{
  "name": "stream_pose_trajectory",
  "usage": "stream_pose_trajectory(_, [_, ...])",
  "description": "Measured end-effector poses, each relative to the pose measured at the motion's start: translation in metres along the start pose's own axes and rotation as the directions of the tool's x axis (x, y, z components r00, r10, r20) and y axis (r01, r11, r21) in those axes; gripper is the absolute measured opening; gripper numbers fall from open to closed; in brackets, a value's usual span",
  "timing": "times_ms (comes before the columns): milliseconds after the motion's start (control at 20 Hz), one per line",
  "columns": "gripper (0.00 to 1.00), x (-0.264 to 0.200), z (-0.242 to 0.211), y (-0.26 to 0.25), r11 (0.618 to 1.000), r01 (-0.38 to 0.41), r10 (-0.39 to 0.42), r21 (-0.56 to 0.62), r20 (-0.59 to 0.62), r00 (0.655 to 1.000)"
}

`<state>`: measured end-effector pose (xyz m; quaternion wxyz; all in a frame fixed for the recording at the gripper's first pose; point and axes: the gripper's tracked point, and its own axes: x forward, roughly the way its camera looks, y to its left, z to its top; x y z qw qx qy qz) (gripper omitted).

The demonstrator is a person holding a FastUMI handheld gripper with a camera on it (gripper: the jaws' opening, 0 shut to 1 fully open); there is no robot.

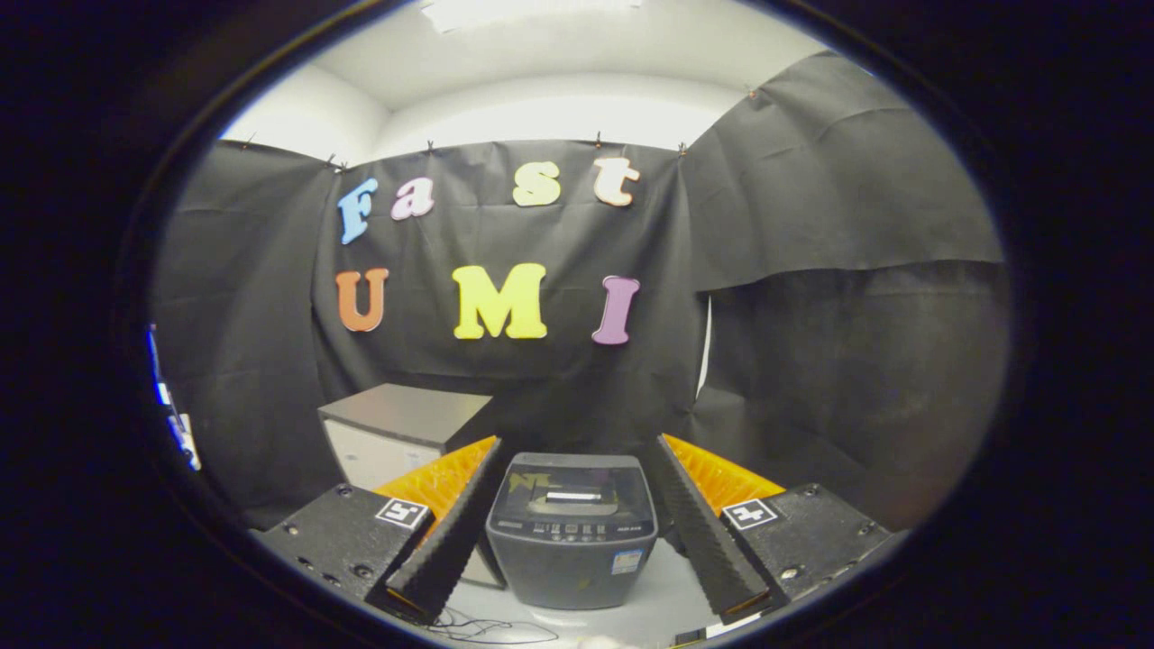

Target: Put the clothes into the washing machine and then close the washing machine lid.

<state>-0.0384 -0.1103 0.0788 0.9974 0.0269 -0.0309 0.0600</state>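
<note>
Count on inspection: one washing machine (572, 527), lid down, standing on one pale worktop (667, 599). One grey box-shaped cabinet (397, 431) behind it to the left. One thin dark cable (491, 626) lying on the worktop. One hand-held gripper (577, 514) with two fingers, spread apart, nothing between them but the machine beyond.
</note>
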Motion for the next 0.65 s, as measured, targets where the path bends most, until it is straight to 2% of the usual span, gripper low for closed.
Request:
stream_pose_trajectory(200, [1.00, -0.046, -0.017, 0.009, 0.999, -0.045, 0.045, -0.010, -0.005, 0.999])
stream_pose_trajectory(400, [1.00, -0.070, -0.024, 0.003, 1.000, -0.008, 0.008, 0.011, -0.011, 1.000])
stream_pose_trajectory(650, [1.00, -0.076, -0.021, 0.000, 0.999, 0.036, -0.036, 0.036, -0.006, 0.999])
